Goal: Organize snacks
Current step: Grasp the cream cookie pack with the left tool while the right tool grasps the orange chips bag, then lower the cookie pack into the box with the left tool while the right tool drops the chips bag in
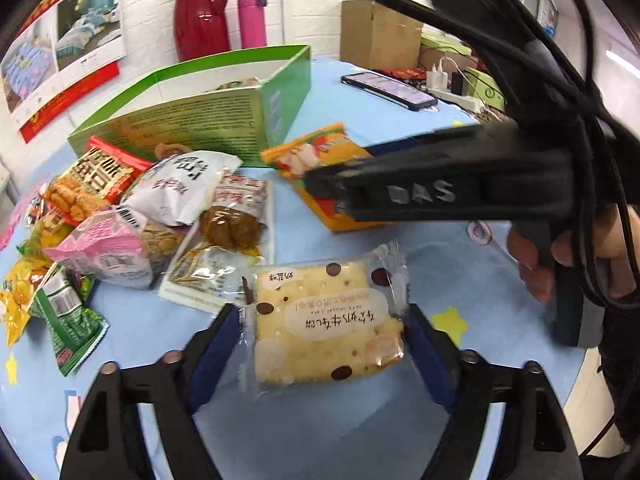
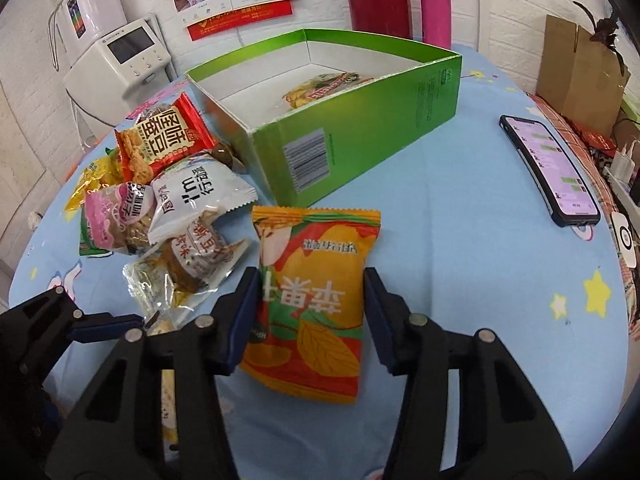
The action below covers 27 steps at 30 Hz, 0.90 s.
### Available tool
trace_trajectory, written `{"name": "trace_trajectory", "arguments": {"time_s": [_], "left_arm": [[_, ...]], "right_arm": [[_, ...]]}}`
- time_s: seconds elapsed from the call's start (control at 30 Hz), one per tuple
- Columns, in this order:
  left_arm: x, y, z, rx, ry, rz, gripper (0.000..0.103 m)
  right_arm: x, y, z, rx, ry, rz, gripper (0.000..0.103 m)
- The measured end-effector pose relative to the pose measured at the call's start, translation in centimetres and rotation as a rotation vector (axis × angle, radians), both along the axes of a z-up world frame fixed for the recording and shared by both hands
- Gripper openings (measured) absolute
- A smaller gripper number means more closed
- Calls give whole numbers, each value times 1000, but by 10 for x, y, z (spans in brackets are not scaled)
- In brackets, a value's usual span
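Both grippers are black plastic frames with silver rivets and blue-padded fingers [image 2: 240, 316]; the right gripper [image 1: 332, 192] bears what looks like "DAS" lettering and black cables.

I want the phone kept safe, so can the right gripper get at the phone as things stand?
Probably not yet: the right gripper has the orange snack pack between its fingers, though bare tablecloth lies toward the phone.

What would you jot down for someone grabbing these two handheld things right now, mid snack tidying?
Left gripper: fingers either side of the cracker packet, which is on the table; grip unclear.
Right gripper: open around the orange snack bag, not squeezing it.
Green box: one packet inside.
Left to do: both of these, plus the snack pile beside the box.
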<state>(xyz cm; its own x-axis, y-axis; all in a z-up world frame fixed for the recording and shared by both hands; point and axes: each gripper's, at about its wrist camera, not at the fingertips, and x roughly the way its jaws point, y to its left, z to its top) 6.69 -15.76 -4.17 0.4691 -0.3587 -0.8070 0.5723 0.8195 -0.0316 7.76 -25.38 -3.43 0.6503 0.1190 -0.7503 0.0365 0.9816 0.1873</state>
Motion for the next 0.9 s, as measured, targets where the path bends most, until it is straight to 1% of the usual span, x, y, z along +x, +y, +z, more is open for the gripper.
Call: {"name": "trace_trajectory", "arguments": {"time_s": [0.03,0.1,0.13,0.17,0.27,0.33,0.4,0.47,0.6,0.7,0.83,0.9], "left_arm": [[2,5,1,-17,9,9,72],[3,13,4,-33,7,30,70],[2,18,7,-54,4,30,67],[1,22,9,-68,11,31,67],[2,38,12,-145,65,51,67],[-1,49,17,-176,75,74,67],[-4,60,28,-214,72,86,67],[-6,69,43,-244,50,87,67],[0,81,79,-293,-22,86,67],[15,84,103,-334,-47,90,67],[51,78,129,-364,-102,112,68],[71,74,140,-372,-115,130,68]], "right_arm": [[-5,-1,2,4,-6,-12,48],[-13,0,6,17,-16,-22,43],[-18,1,8,16,-21,-21,40],[-22,2,11,10,-25,-20,40],[-33,9,19,6,-41,-17,39],[-40,12,26,6,-60,-16,39],[-44,15,35,10,-83,-10,39],[-47,18,46,19,-112,-4,39],[-43,21,71,36,-175,6,39],[-36,21,89,36,-221,-2,39],[-21,14,107,24,-272,-29,39],[-9,8,113,26,-288,-50,39]]}}
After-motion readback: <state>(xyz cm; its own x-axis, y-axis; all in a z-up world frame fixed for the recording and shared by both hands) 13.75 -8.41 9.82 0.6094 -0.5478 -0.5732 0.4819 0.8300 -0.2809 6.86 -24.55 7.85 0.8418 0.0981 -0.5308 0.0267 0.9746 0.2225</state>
